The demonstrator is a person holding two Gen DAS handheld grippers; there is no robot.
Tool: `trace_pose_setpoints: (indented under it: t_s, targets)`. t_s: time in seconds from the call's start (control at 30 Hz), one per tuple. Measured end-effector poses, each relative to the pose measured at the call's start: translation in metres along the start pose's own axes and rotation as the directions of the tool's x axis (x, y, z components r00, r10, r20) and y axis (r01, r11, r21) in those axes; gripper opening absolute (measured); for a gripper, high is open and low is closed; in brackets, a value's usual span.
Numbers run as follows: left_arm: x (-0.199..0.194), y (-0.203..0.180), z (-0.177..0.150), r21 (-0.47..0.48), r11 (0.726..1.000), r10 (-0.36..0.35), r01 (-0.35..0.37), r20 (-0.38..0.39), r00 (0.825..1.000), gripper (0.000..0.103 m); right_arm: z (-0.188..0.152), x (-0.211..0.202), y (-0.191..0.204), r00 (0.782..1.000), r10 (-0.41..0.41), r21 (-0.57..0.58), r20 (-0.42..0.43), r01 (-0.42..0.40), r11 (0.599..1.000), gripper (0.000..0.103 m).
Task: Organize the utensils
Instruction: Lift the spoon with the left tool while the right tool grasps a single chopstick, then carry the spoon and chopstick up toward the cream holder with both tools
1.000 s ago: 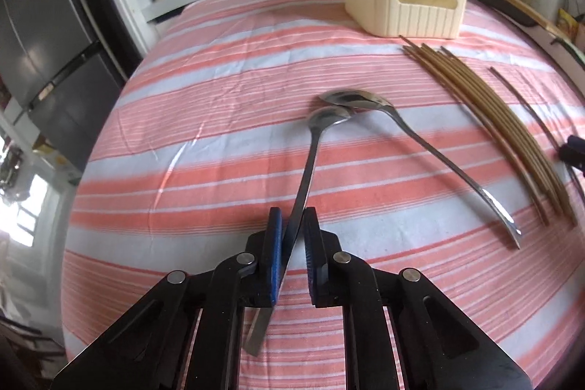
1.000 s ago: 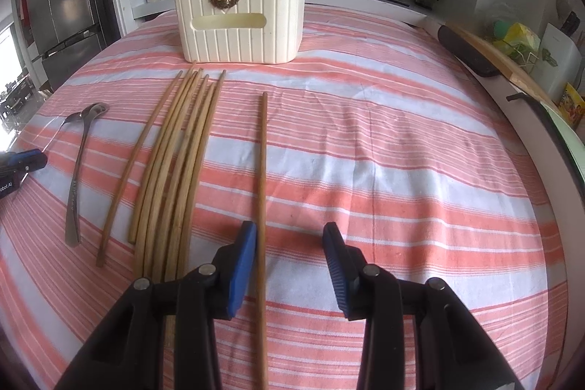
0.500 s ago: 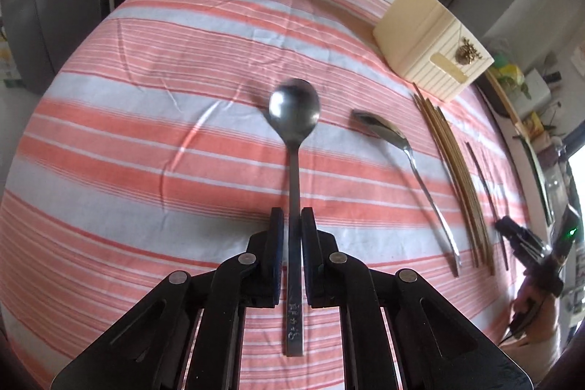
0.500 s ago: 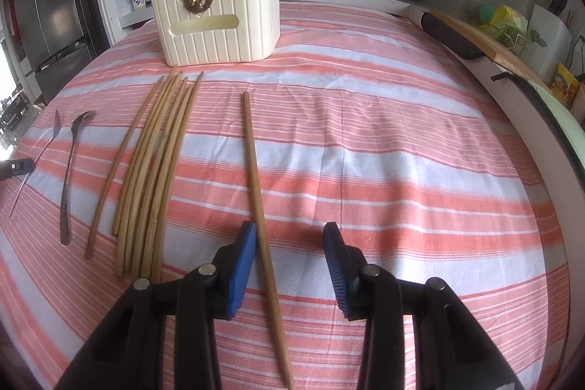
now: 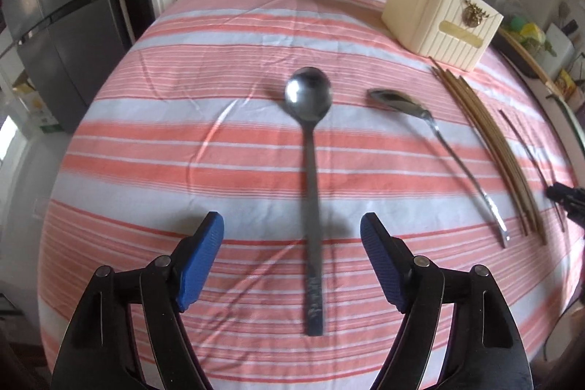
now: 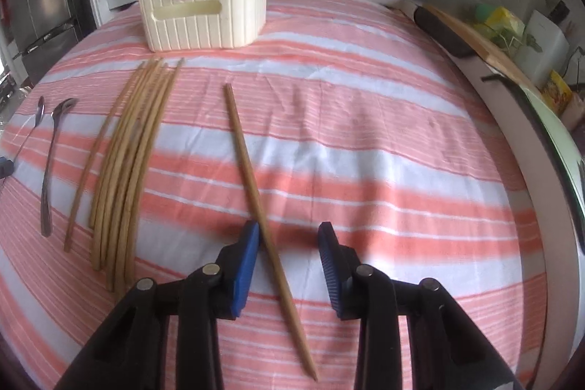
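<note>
Once its jaws had just opened, left hand-held gripper (image 5: 291, 253) stood wide and empty, spoon (image 5: 310, 170) laid beside second spoon (image 5: 435, 148) | right hand-held gripper (image 6: 289, 254) part-open, jaws just closing round stray chopstick (image 6: 256, 192), not yet gripped, probably bound for the bundle (image 6: 131, 148).

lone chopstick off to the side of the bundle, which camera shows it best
The right wrist view: the lone chopstick runs its whole length up the picture, its near part between the open right tongs. The left wrist view shows it only as a thin dark line near the right edge.
</note>
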State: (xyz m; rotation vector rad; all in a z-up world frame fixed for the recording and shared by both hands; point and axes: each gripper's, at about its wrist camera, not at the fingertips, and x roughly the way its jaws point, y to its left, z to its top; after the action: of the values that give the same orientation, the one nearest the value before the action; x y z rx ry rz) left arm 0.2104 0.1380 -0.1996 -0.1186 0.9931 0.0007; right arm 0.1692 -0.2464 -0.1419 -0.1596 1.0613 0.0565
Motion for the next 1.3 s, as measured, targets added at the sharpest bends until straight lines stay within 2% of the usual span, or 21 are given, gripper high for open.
trace_pose_setpoints:
  t_s: [0.07,0.17,0.27,0.4,0.53,0.73,0.83,0.93,0.97,1.0,1.03,1.07,1.17,1.3]
  targets:
    - [0.001,0.008,0.003,-0.004,1.0,-0.011,0.011,-0.009,1.0,0.081,0.002,-0.001,0.001,0.998,0.015,-0.037,-0.057,-0.017,0.999,0.04]
    - [0.003,0.011,0.013,-0.004,0.997,-0.071,0.071,-0.023,0.997,0.082,0.007,-0.003,0.008,0.993,0.062,-0.109,-0.097,-0.073,0.991,0.05]
    - [0.014,0.004,0.025,0.017,0.998,-0.067,0.068,-0.032,0.997,0.082,0.016,0.008,0.014,0.982,0.101,-0.143,-0.16,-0.124,0.982,0.05]
    - [0.029,-0.006,0.043,0.035,0.998,-0.052,0.053,-0.033,0.998,0.082,0.035,0.02,0.019,0.973,0.122,-0.174,-0.198,-0.157,0.972,0.051]
    - [0.041,-0.01,0.06,0.046,0.998,-0.029,0.031,-0.035,0.999,0.082,0.056,0.031,0.022,0.964,0.151,-0.205,-0.221,-0.197,0.959,0.051]
    - [0.055,-0.012,0.081,0.042,0.999,-0.032,0.034,-0.049,0.998,0.08,0.1,0.056,0.039,0.954,0.171,-0.241,-0.245,-0.231,0.943,0.05]
    - [0.059,-0.01,0.089,0.023,0.999,-0.025,0.027,-0.048,0.999,0.077,0.121,0.068,0.046,0.956,0.171,-0.235,-0.238,-0.227,0.945,0.046]
    - [0.062,-0.012,0.093,0.023,1.0,-0.004,0.005,-0.039,0.999,0.067,0.136,0.076,0.054,0.958,0.168,-0.222,-0.232,-0.22,0.95,0.039]
    - [0.063,-0.014,0.093,0.034,0.999,0.004,-0.003,-0.034,0.999,0.056,0.14,0.078,0.056,0.961,0.161,-0.218,-0.226,-0.211,0.953,0.033]
    - [0.063,-0.016,0.093,0.052,0.999,0.01,-0.008,-0.025,1.0,0.04,0.143,0.079,0.058,0.964,0.151,-0.219,-0.219,-0.2,0.955,0.027]
    - [0.062,-0.017,0.094,0.059,0.998,0.009,-0.007,-0.02,1.0,0.037,0.146,0.079,0.059,0.966,0.148,-0.215,-0.211,-0.193,0.957,0.012]
    - [0.061,-0.016,0.093,0.057,0.998,0.0,0.001,-0.021,1.0,0.036,0.148,0.08,0.059,0.966,0.155,-0.203,-0.206,-0.197,0.959,0.007]
    - [0.052,-0.011,0.091,0.035,0.999,-0.033,0.034,-0.008,0.999,0.036,0.151,0.077,0.052,0.962,0.209,-0.151,-0.177,-0.236,0.96,0.006]
    - [0.014,-0.012,0.091,0.043,0.997,-0.063,0.06,0.07,0.996,0.036,0.147,0.051,0.031,0.956,0.275,-0.093,-0.105,-0.285,0.954,0.006]
